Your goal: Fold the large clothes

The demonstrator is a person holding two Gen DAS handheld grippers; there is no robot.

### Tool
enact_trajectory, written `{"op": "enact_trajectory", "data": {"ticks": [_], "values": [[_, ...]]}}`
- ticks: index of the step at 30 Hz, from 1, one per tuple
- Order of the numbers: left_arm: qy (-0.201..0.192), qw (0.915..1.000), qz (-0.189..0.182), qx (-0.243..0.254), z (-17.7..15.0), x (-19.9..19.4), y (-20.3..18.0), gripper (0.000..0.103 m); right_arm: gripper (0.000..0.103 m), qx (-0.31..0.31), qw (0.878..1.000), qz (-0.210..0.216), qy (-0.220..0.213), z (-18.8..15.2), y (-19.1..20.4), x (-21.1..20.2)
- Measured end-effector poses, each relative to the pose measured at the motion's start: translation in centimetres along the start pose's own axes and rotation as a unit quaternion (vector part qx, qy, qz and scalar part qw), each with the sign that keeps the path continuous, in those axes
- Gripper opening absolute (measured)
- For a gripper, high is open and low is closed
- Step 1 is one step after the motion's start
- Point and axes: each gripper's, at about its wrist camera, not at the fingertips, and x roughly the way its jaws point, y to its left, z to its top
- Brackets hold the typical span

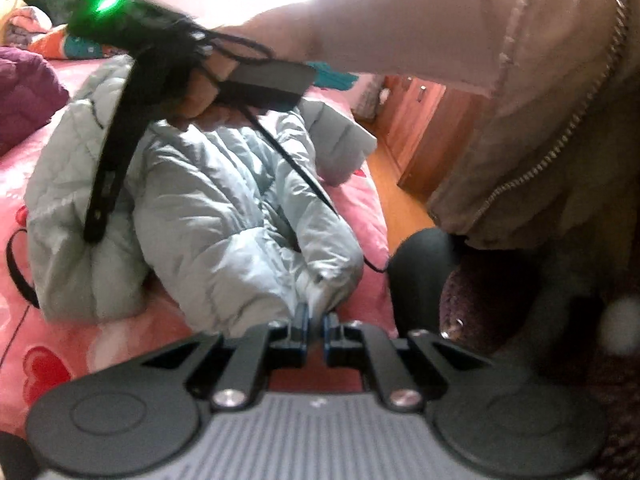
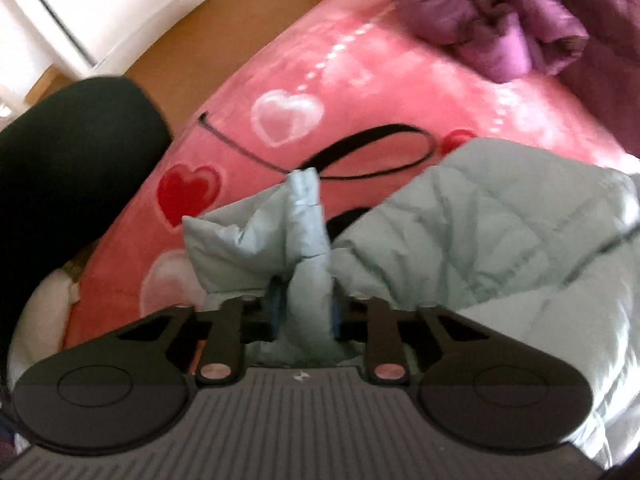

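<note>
Both grippers pinch the pale quilted jacket [image 1: 208,200] lying on the pink bed [image 1: 60,340]: the left gripper [image 1: 316,320] has its fingers pressed on a near hem, the right gripper [image 2: 304,312] on a bunched edge. Folding step in hand; next calls for a coordinated lift-over. Only the left view shows the person's hand [image 1: 204,92] (a purple garment [image 2: 500,20] lies far off).

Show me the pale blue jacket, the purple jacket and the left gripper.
pale blue jacket [image 1: 224,200], left wrist view, quilted middle.
purple jacket [image 2: 500,28], right wrist view, crumpled middle.
left gripper [image 1: 315,320], left wrist view, between fingertips.
</note>
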Motion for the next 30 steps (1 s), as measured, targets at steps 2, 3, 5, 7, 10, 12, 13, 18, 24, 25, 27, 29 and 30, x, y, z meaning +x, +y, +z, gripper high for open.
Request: {"op": "enact_trajectory", "data": {"ticks": [2,3,5,7,10,12,13,18,24,25,27,29,30], "values": [[-0.010,0.9998,0.014,-0.006,0.2,-0.4,0.2,0.003,0.009,0.029,0.998,-0.031,-0.038,-0.4,-0.2,-1.7],[-0.015,0.9996,0.022,-0.010,0.3,-0.6,0.2,0.003,0.008,0.045,0.996,-0.047,-0.059,-0.6,-0.5,-2.8],[-0.026,0.9988,0.039,-0.018,0.7,-1.3,0.4,0.003,0.008,0.104,0.984,-0.087,-0.114,-0.9,-1.5,-5.9],[-0.040,0.9971,0.057,-0.031,1.3,-2.3,0.8,0.003,0.007,0.170,0.964,-0.116,-0.171,-1.5,-2.9,-9.6],[-0.060,0.9921,0.082,-0.074,2.0,-3.9,2.4,0.001,0.007,0.242,0.917,-0.180,-0.261,-2.9,-4.0,-15.8],[-0.079,0.9870,0.105,-0.093,2.6,-5.4,3.4,0.000,0.007,0.290,0.877,-0.210,-0.321,-4.6,-4.7,-20.2],[-0.091,0.9836,0.118,-0.101,2.9,-6.3,3.9,0.000,0.007,0.312,0.855,-0.226,-0.347,-5.5,-4.9,-22.3],[-0.141,0.9673,0.162,-0.135,4.7,-10.1,5.8,0.000,0.007,0.374,0.759,-0.297,-0.442,-10.3,-3.9,-31.4],[-0.126,0.9739,0.148,-0.116,5.3,-8.4,5.1,0.010,0.007,0.381,0.698,-0.346,-0.498,-13.5,-0.2,-37.1],[-0.116,0.9771,0.134,-0.118,5.1,-8.0,4.7,0.016,0.007,0.378,0.693,-0.351,-0.504,-13.4,0.4,-37.7],[-0.110,0.9795,0.112,-0.126,4.4,-6.9,3.8,0.041,0.007,0.370,0.685,-0.365,-0.510,-13.5,1.7,-39.3],[-0.102,0.9810,0.103,-0.129,3.6,-5.9,3.5,0.044,0.007,0.358,0.675,-0.383,-0.518,-12.8,2.8,-40.3],[-0.099,0.9818,0.102,-0.127,3.3,-5.4,3.3,0.045,0.007,0.353,0.670,-0.391,-0.522,-12.7,3.3,-40.7]]}}
